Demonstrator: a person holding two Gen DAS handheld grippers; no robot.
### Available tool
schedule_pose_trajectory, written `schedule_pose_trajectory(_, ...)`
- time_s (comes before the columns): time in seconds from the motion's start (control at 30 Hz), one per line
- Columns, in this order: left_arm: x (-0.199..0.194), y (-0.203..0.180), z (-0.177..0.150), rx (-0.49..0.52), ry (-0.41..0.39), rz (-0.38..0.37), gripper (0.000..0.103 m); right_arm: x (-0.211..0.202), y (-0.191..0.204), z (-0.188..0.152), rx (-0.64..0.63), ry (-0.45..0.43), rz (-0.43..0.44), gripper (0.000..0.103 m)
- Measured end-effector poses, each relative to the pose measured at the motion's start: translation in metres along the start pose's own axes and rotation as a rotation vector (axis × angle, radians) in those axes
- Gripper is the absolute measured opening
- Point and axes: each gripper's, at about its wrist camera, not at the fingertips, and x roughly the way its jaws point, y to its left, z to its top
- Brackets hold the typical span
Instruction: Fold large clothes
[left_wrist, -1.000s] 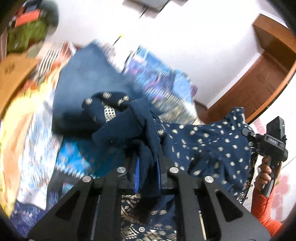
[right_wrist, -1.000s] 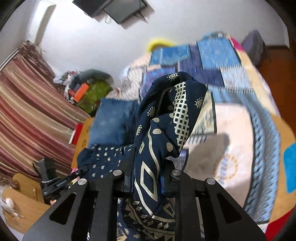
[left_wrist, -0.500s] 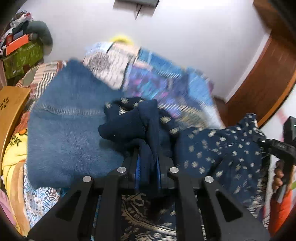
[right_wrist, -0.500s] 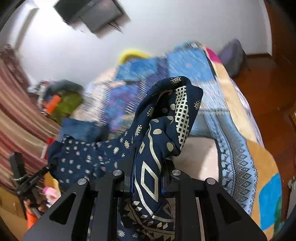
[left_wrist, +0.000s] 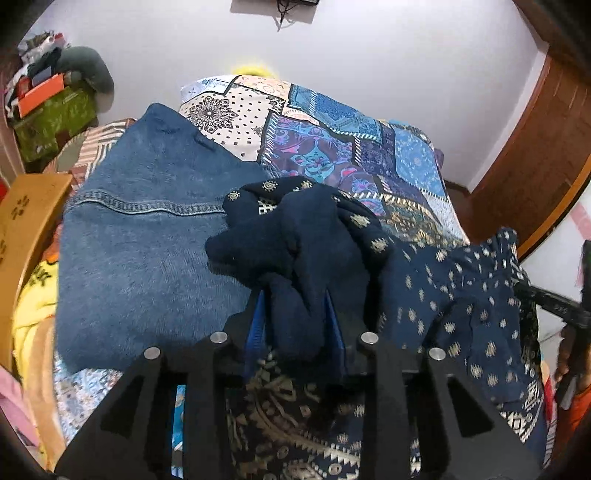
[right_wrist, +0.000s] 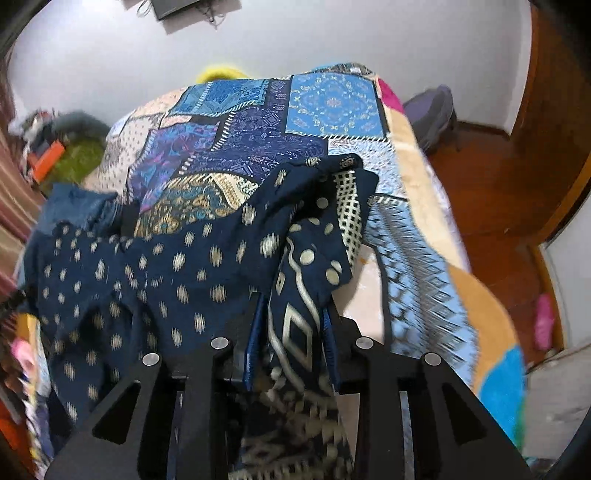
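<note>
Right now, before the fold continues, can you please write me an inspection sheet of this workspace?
Surface: blue and cream patchwork quilt covering the bed.
Job's things: navy garment with gold print, stretched between both grippers; folded blue denim piece lying on the quilt.
Clutter: green box by the wall; purple backpack on the floor.
Grippers: left gripper and right gripper have just been opening; navy cloth sits loosely between the fingers.
Cables: one dark cable hanging from a wall-mounted device.
Surroundings: white wall, brown wooden floor.
</note>
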Motion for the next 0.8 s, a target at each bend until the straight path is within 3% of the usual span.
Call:
schedule_pose_trajectory(0.27, -0.051, 0.000, -0.009, 0.044, -0.050, 0.064, 0.031, -0.062, 0.013, -0.023, -0.119, -0.040, -0.026, 0.033)
schedule_pose_trajectory(0.33, -0.065, 0.004, -0.012, 0.042, -0.063, 0.069, 0.031, -0.077, 0.017, -0.029, -0.138, -0.054, -0.024, 0.038)
schedule_pose_trajectory(0.4, -0.080, 0.010, -0.016, 0.041, -0.073, 0.078, 0.033, -0.092, 0.017, -0.037, -0.135, -0.066, -0.003, 0.053)
schedule_pose_trajectory(0.43, -0.087, 0.013, -0.018, 0.038, -0.076, 0.082, 0.033, -0.097, 0.017, -0.041, -0.133, -0.074, 0.004, 0.054)
schedule_pose_trajectory(0.63, -0.121, 0.035, -0.034, 0.026, -0.072, 0.100, 0.034, -0.117, 0.019, -0.067, -0.111, -0.082, 0.008, 0.055)
schedule_pose_trajectory(0.8, -0.135, 0.046, -0.058, 0.075, -0.008, 0.085, 0.048, -0.121, 0.017, -0.089, -0.111, -0.040, 0.006, 0.061)
